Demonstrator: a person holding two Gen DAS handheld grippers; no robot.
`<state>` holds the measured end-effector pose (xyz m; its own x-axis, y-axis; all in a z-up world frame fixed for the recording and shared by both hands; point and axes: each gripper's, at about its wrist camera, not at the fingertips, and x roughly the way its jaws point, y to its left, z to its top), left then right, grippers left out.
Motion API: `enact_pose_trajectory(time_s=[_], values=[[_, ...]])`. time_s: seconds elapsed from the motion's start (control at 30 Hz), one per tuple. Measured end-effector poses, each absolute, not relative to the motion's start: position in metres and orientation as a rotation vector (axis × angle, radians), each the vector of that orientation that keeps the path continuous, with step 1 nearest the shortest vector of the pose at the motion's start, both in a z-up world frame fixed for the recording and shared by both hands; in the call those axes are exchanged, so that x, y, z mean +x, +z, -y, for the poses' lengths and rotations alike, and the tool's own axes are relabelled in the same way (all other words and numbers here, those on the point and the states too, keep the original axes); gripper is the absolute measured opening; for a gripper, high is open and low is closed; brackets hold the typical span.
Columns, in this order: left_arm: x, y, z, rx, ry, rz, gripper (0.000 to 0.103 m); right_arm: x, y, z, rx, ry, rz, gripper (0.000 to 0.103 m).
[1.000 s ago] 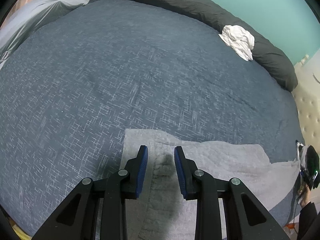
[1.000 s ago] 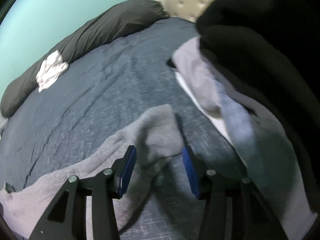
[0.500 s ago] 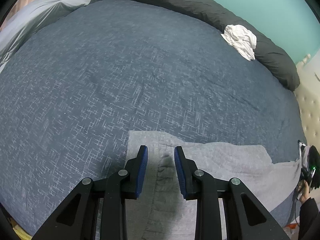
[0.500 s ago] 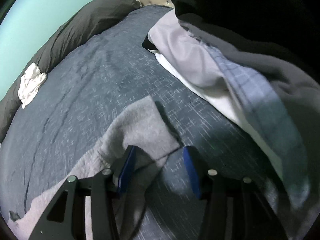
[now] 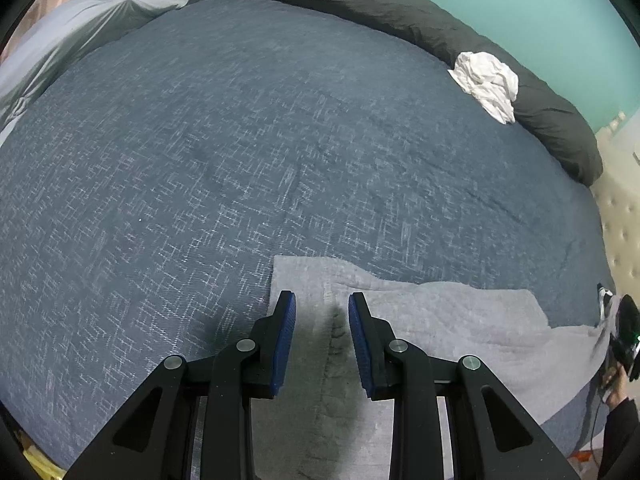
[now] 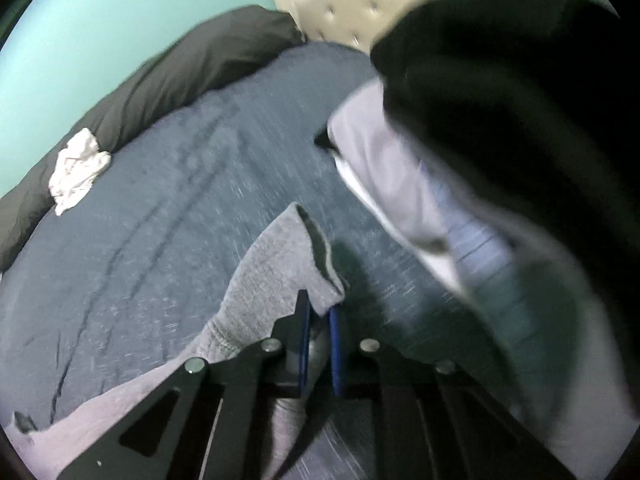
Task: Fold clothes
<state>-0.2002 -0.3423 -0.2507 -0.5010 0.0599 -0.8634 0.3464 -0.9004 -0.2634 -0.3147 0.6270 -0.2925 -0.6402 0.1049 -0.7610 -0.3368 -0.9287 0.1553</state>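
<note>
Right wrist view: my right gripper [image 6: 319, 322] has just been closing and now pinches the end of the grey knit garment [image 6: 276, 276], lifting it off the blue woven bedspread [image 6: 160, 220], so a fold can start. My left gripper [image 5: 322, 320] hovers narrowly parted over the garment's ribbed seam, gripping nothing

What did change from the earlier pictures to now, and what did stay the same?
The right gripper has just been closing and now pinches the lifted end of the grey knitted garment. The left gripper stayed open over the garment's other end, and the crumpled white cloth has not moved.
</note>
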Motion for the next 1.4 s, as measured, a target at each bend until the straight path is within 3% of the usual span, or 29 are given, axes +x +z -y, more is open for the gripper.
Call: enact_pose_trajectory(time_s=[0.2,0.3,0.53,0.87,0.97,1.4], values=[[-0.199,-0.244,0.336,1.454,-2.534,-0.618,0.030,-0.288,-0.261,-0.639,-1.229,2.586,-0.273,0.008],[-0.197,-0.240,0.335,1.444,-2.539,-0.626,0.030,-0.283,-0.270,-0.636,-1.295,2.557,-0.142,0.008],[-0.195,-0.233,0.332,1.446,-2.547,-0.609,0.030,-0.279,-0.312,-0.638,-1.402,2.457,-0.057,0.009],[-0.198,-0.234,0.323,1.448,-2.570,-0.626,0.031,-0.247,-0.282,-0.637,-1.333,2.531,-0.103,0.017],[-0.199,-0.234,0.321,1.449,-2.576,-0.632,0.031,-0.240,-0.279,-0.639,-1.343,2.541,-0.201,0.031],[-0.195,-0.227,0.327,1.429,-2.581,-0.630,0.038,-0.262,-0.281,-0.615,-1.350,2.620,-0.209,0.032]])
